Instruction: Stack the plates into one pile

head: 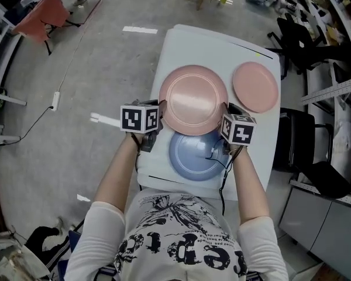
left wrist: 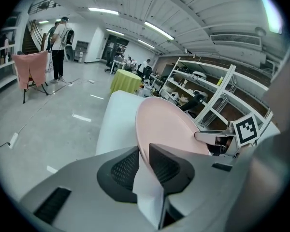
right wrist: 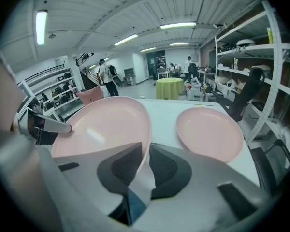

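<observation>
A large pink plate (head: 193, 98) is held over the white table (head: 181, 45) by both grippers, one at each side of its rim. My left gripper (head: 159, 120) is shut on the left rim, and the rim (left wrist: 150, 124) runs down between its black pads (left wrist: 123, 170). My right gripper (head: 224, 115) is shut on the right rim, where the plate (right wrist: 106, 127) passes between the pads (right wrist: 166, 170). The plate's near edge overlaps a blue plate (head: 193, 157) that lies on the table close to me. A smaller pink plate (head: 255, 86) (right wrist: 210, 132) lies at the table's far right.
Black chairs (head: 307, 43) and metal shelving (right wrist: 261, 66) stand to the table's right. Grey floor (head: 88, 69) lies to the left, with a pink cloth on a stand (head: 44, 13). A green-covered table (right wrist: 169, 87) and people stand far off.
</observation>
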Tool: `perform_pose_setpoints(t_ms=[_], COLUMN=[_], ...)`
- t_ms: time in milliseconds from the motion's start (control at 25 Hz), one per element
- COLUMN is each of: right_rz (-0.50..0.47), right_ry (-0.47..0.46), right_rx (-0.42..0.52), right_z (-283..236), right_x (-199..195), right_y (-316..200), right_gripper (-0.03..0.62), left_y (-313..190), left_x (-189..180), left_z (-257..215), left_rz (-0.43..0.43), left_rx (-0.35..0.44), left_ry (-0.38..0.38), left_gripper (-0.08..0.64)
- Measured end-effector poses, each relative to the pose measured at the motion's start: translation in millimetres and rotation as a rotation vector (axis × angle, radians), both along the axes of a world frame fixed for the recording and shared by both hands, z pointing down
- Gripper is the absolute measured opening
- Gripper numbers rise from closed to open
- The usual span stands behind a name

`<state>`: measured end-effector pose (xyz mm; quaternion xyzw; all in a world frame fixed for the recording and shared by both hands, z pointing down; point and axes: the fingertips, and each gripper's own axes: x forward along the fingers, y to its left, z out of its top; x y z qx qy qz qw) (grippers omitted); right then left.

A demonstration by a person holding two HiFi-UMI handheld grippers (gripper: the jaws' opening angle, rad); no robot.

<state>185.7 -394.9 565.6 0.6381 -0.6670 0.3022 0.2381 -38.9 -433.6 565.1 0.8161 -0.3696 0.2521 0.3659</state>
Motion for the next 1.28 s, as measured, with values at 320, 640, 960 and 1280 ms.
perform_pose_setpoints(t_ms=[320,640,960,1280], right_rz=[-0.031,-0.048,-0.049,-0.036], right_ry=[-0.002,0.013,0.026,0.040], right_rx=[0.003,-0.032,-0.103,-0.167], right_z=[-9.6,4.0,32.0,58.9], right_x=[2.8,13.7,9.2,6.6], right_y=[92.6,170.9,212.0,227.0], right_gripper=[0.057,0.058,0.060,0.064], left_y=[98.4,179.5,218.3,224.5], left_x=[2.1,12.0,6.9,3.3], left_z=[-12.4,3.3,34.0,62.2], left_rz=[-0.014,-0.037,-0.031,-0.020], left_rx=[0.017,-0.014,-0.060,-0.061], left_ry=[-0.026,-0.037,-0.087,-0.211], left_gripper=[0.077,0.077,0.077,0.077])
